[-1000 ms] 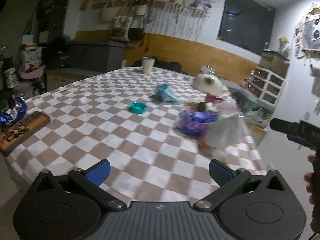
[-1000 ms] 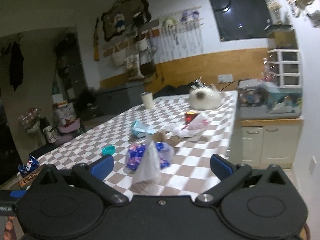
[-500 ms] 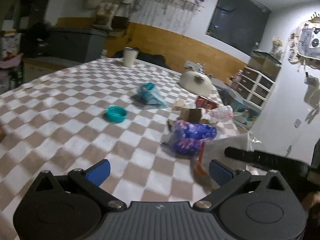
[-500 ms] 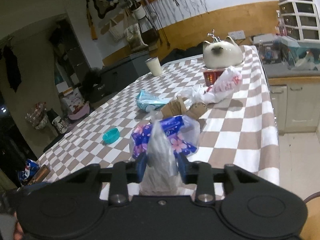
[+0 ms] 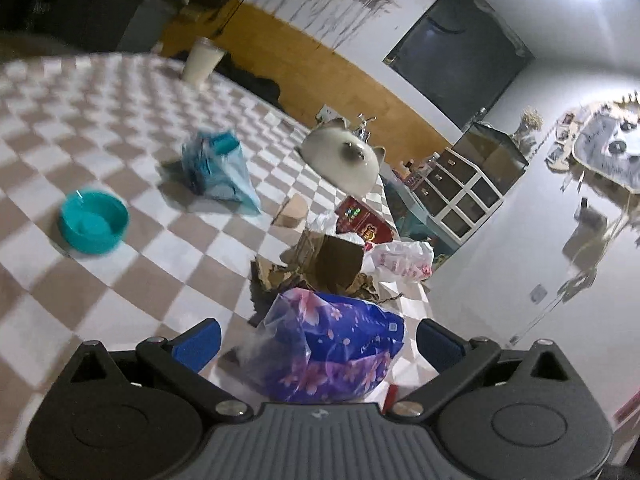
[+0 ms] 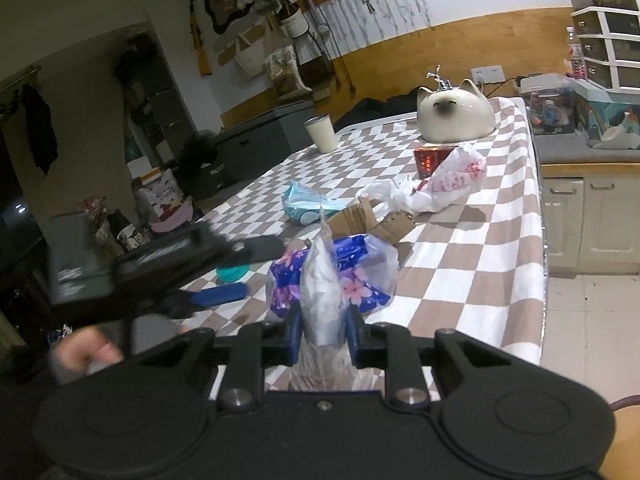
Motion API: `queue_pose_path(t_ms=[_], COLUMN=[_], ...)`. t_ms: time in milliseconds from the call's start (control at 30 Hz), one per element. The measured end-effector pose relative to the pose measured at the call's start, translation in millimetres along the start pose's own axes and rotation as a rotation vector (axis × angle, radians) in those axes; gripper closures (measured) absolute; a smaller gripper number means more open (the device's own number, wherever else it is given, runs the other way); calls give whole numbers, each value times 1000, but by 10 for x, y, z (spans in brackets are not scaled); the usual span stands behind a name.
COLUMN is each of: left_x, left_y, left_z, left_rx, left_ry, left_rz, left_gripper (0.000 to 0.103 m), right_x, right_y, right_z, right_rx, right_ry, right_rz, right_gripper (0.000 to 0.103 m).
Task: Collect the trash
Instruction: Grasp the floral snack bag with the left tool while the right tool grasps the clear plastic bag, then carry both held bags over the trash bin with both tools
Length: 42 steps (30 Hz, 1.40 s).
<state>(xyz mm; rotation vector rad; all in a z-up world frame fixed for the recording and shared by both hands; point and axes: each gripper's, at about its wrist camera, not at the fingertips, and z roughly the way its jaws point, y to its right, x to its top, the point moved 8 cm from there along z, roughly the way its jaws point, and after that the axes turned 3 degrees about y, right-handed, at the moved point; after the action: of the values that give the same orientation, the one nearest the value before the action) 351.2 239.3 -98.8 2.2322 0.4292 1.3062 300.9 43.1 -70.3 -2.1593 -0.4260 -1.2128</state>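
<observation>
My right gripper (image 6: 322,330) is shut on a clear plastic bag (image 6: 320,300) at the table's near edge. A purple flowered wrapper (image 5: 328,352) lies between the open fingers of my left gripper (image 5: 318,338); it also shows in the right wrist view (image 6: 352,276), with the left gripper (image 6: 212,292) coming in from the left. Behind it lie torn cardboard pieces (image 5: 328,264), a white plastic bag with red print (image 5: 400,260), a red box (image 5: 362,224), a light blue packet (image 5: 218,168) and a teal lid (image 5: 93,224).
The checked tablecloth (image 5: 120,288) covers the table. A cat-shaped ceramic object (image 6: 454,110) and a white cup (image 6: 322,134) stand at the far end. A counter with cabinets (image 6: 588,200) stands right of the table, with tiled floor between.
My left gripper has moved forward and right until the purple wrapper sits between its open fingers. My right gripper closed on the clear bag and still holds it.
</observation>
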Motion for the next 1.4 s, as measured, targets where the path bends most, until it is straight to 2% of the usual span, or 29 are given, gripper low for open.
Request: queue_pose_path(t_ms=[133, 200, 267, 300, 333, 400, 567, 600, 867, 1033, 1400], left_x=[-88, -117, -138, -157, -171, -221, -305, -310, -387, -530, -808], left_y=[-14, 17, 54, 66, 71, 137, 311, 336, 508, 672, 1028], left_z=[171, 182, 204, 215, 222, 201, 11, -48, -642, -999, -1528], left_rx=[20, 18, 11, 10, 15, 18, 40, 50, 200, 291, 357], left_ry=[-51, -47, -59, -70, -73, -75, -46, -33, 78, 123, 173], left_rz=[0, 31, 37, 28, 24, 54, 115, 125, 231, 343, 426], left_gripper=[11, 13, 29, 40, 46, 49, 67, 74, 79, 79, 79], right_x=[8, 4, -13, -23, -33, -52, -84, -81, -108, -150, -269], right_y=[29, 37, 46, 50, 56, 40, 32, 39, 8, -52, -117], right_z=[-30, -42, -48, -55, -58, -81, -195, -225, -559, -789, -1271], right_rx=[8, 12, 14, 14, 15, 18, -1, -8, -30, -47, -90], right_ry=[1, 0, -1, -1, -1, -2, -2, 0, 40, 70, 123], right_rz=[-1, 2, 3, 5, 9, 12, 3, 1, -16, -36, -105], right_gripper=[80, 80, 80, 81, 81, 81, 81, 81, 81, 81, 81])
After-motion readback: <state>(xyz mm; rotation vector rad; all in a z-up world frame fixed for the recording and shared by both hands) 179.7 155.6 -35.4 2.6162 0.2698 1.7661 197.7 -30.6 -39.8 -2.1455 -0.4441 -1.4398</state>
